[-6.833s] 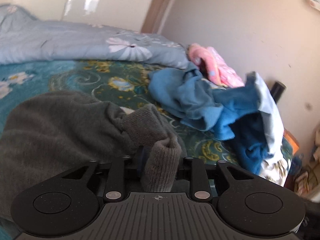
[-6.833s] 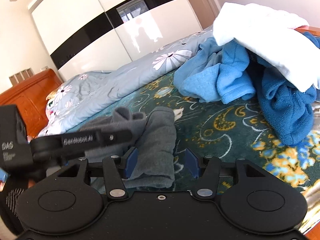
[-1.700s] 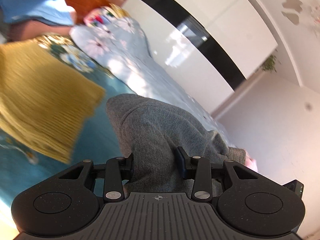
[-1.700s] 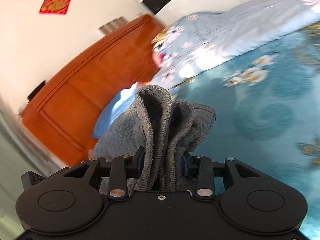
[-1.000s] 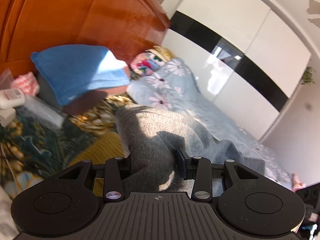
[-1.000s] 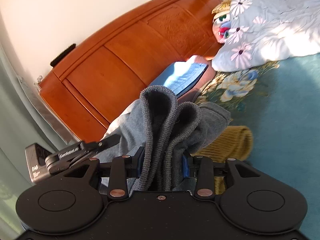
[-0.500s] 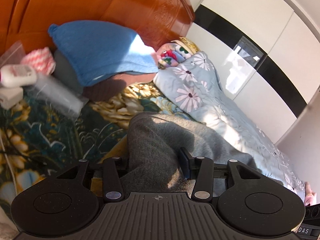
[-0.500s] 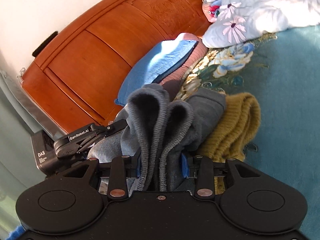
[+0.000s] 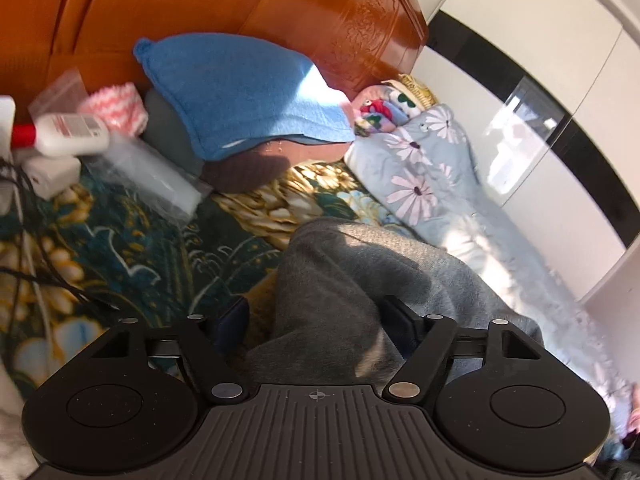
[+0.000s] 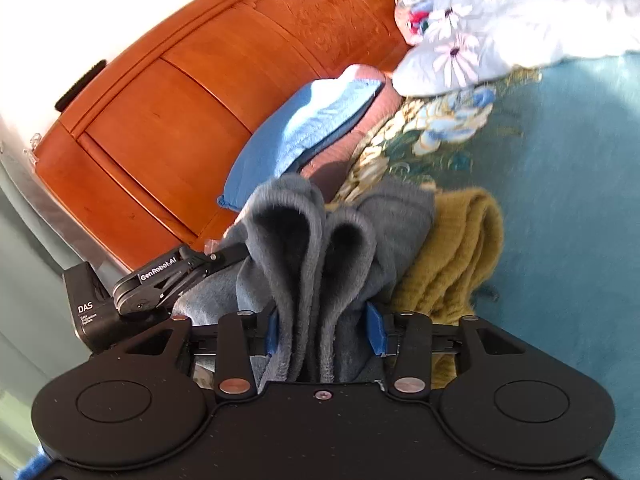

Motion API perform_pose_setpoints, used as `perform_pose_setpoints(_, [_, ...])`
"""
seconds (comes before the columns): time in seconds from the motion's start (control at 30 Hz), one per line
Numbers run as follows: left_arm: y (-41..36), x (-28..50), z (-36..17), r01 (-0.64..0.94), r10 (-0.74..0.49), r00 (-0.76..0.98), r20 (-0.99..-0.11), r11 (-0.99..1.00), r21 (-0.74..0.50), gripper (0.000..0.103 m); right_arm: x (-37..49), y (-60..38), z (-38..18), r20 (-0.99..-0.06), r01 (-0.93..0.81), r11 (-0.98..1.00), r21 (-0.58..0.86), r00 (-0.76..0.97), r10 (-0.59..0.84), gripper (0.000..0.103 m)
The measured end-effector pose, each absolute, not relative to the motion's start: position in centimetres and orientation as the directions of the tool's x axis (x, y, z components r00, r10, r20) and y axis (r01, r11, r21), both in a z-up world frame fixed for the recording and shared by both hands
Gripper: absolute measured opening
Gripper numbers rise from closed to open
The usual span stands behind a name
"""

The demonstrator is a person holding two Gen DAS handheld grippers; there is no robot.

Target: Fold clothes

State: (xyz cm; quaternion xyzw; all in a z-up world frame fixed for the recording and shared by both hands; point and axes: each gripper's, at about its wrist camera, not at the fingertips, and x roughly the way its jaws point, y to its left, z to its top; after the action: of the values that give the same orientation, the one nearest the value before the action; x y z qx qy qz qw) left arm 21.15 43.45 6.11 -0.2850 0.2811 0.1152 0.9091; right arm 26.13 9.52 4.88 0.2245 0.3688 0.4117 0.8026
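A folded grey sweater lies between the jaws of my left gripper, which has opened with a gap beside the cloth. My right gripper stays shut on the sweater's bunched folds. The sweater rests on a folded mustard-yellow knit on the teal floral bedspread. The left gripper also shows in the right wrist view, at the sweater's left side.
A wooden headboard stands behind. A blue towel over a pillow, a white bottle, plastic bags and cables lie at the left. A pale floral quilt lies at the right.
Both grippers have carried the grey sweater toward the headboard and lowered it onto the yellow knit. The left jaws have spread apart; the right jaws still hold the folds.
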Motion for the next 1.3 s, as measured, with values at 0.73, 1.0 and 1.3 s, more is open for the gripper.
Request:
perform_pose_setpoints(0.73, [32.8,9.6,11.1,-0.389,0.203,0.851,-0.485,0.864,-0.321,0.102,14.9,-11.7,5.7,-0.509,-0.436,0.731,0.524,0.528,0.680,0.080])
perform_pose_setpoints(1.0, [24.9,6.1,9.5,-0.287,0.094,0.866,-0.491,0.898,-0.335,0.102,8.6,-19.5,5.0,-0.508,-0.375,0.787,0.491,0.610,0.608,0.092])
perform_pose_setpoints(1.3, [16.5,6.0,8.0,-0.163,-0.050,0.839,-0.542,0.927,-0.338,0.103,2.6,-26.7,3.6,-0.504,-0.244,0.831,0.500,0.699,0.508,0.102])
